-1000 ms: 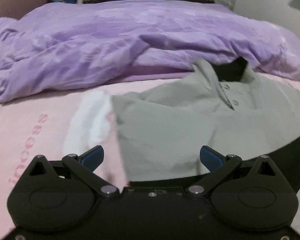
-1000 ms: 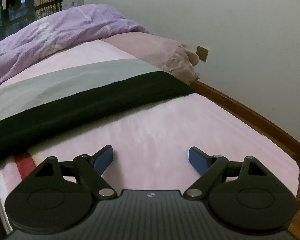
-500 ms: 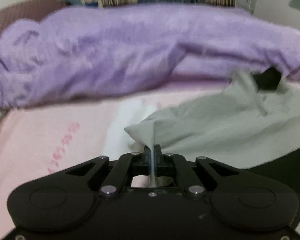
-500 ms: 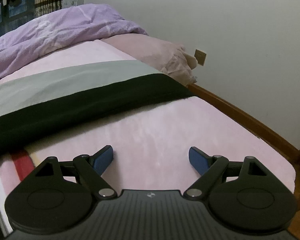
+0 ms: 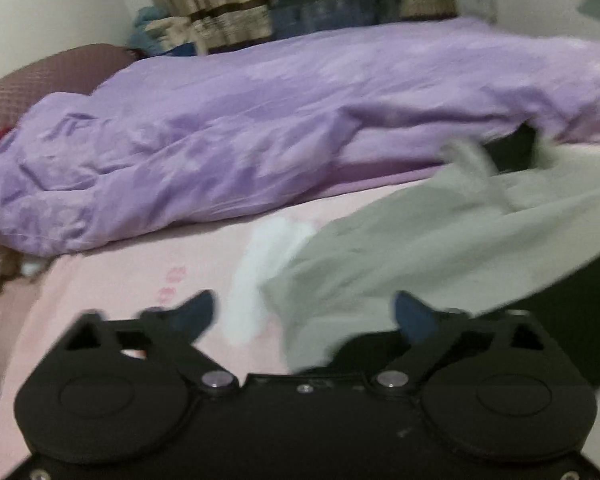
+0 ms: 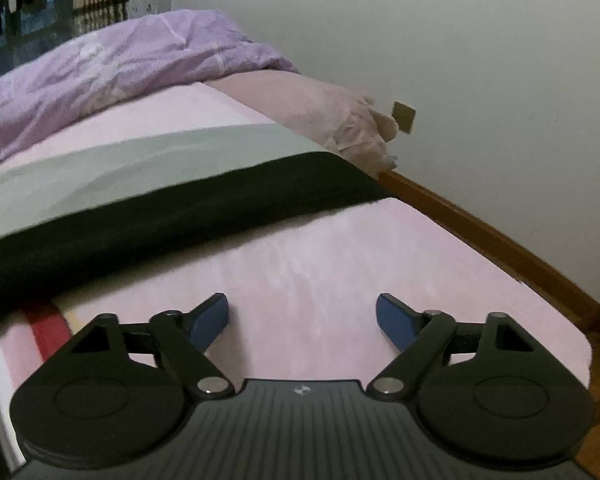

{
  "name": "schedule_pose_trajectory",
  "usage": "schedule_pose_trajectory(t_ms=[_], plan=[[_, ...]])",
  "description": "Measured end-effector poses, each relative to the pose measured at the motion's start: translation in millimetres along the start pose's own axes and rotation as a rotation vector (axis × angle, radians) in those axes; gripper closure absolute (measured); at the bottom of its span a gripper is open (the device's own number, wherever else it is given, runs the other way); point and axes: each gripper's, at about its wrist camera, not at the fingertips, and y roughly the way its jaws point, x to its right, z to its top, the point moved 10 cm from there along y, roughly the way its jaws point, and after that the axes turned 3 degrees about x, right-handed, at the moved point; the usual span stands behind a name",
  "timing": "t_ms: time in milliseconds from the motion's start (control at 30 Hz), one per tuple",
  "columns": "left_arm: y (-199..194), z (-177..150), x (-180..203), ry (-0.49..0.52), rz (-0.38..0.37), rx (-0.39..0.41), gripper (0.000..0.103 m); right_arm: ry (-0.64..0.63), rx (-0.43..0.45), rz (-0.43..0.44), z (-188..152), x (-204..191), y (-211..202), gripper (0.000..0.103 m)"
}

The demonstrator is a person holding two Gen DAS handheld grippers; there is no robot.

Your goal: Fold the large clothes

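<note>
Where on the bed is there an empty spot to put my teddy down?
Bare pink sheet lies between the shirt's black band and the right gripper, out to the wooden bed frame. Another patch sits between the purple duvet and the grey shirt. The far side is crowded with duvet and pillow.

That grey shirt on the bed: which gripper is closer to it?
Left. The left gripper hangs over the grey shirt corner, jaws opening, pressing on nothing. The right gripper sits over bare pink sheet, short of it.
</note>
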Motion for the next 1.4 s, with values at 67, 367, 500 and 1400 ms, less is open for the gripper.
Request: schedule_pose_trajectory(t_ms=[67,367,500,1400], plan=[[-10,-14,26,0.003,-0.102,-0.025,0.000,0.102,0.002,0.082,7,7,2,0.008],[-4,-73,49,0.119,-0.082,-0.154,0.000,0.391,-0.037,0.303,59,4,61,0.025],[-22,-68,38,0.103,-0.077,-0.114,0.000,0.459,-0.033,0.258,77,7,87,0.099],[-78,-21,35,0.013,-0.120,0.067,0.000,0.388,0.099,0.527,50,-77,-35,0.013]])
